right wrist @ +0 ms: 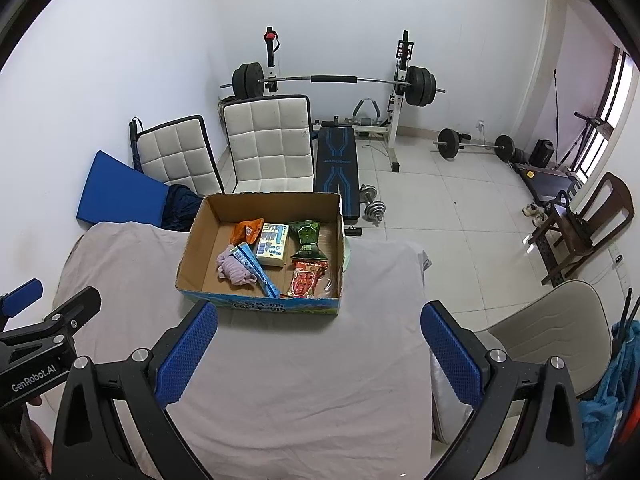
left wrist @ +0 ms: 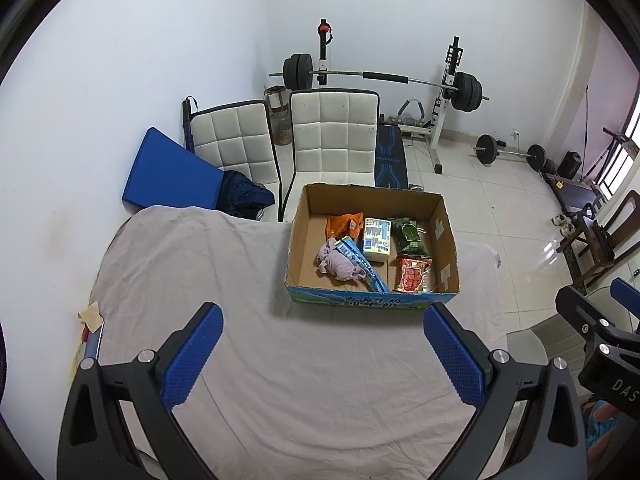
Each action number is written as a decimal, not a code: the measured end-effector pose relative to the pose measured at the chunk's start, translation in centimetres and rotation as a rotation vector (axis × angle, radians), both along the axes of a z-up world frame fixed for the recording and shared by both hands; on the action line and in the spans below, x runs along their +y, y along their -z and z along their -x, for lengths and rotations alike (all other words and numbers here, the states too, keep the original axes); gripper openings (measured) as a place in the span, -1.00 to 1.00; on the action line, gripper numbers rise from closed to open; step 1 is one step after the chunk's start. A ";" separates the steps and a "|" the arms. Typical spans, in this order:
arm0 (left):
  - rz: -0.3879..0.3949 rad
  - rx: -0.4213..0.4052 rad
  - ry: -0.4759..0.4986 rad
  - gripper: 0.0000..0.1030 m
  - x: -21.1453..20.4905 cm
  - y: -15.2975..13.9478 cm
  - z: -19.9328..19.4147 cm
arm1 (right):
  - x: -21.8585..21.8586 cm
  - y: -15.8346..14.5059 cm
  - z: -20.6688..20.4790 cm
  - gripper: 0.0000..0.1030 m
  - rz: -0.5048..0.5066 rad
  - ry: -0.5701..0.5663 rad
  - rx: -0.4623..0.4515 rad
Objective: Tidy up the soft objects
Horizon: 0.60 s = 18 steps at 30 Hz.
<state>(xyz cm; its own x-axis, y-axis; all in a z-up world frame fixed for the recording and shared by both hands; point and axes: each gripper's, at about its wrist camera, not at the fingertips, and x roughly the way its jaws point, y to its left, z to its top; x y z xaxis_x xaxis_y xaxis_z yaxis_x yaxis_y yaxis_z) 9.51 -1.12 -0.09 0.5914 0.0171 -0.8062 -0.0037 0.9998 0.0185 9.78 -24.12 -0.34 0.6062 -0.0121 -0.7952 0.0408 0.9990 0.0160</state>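
Two wrist fisheyes side by side above the grey-sheeted table (left wrist: pixel 280 360), both facing the open cardboard box (left wrist: pixel 372 296) (right wrist: pixel 260 306) nearby.

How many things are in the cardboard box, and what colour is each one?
In the cardboard box:
Orange packet: 1
White and blue pack: 1
Green packet: 1
Red packet: 1
Purple cloth: 1
Long blue packet: 1
Total: 6
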 end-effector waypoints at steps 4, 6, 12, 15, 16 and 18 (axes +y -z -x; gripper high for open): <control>0.000 0.000 0.000 1.00 0.0 0.0 0.0 | -0.1 -0.1 0.0 1.00 -0.003 0.001 -0.003; 0.000 -0.001 0.000 1.00 0.0 0.0 0.0 | -0.2 -0.1 -0.1 1.00 -0.003 0.001 -0.004; -0.002 -0.003 0.000 1.00 -0.1 0.1 0.0 | -0.2 -0.4 -0.2 1.00 0.003 -0.005 -0.010; -0.003 -0.003 -0.002 1.00 0.0 0.1 0.0 | -0.2 -0.4 -0.2 1.00 0.005 -0.006 -0.011; -0.001 -0.002 -0.003 1.00 -0.1 0.1 0.0 | -0.1 -0.4 -0.3 1.00 0.005 -0.008 -0.012; 0.001 -0.001 -0.001 1.00 -0.1 0.1 0.0 | -0.1 -0.4 -0.3 1.00 0.007 -0.007 -0.011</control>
<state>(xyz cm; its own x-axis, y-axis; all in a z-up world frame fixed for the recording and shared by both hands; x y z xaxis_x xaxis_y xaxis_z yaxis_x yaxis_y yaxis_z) 9.55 -1.17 -0.19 0.5923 0.0175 -0.8055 -0.0051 0.9998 0.0179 10.05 -24.22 0.09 0.6149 -0.0130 -0.7885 0.0337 0.9994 0.0098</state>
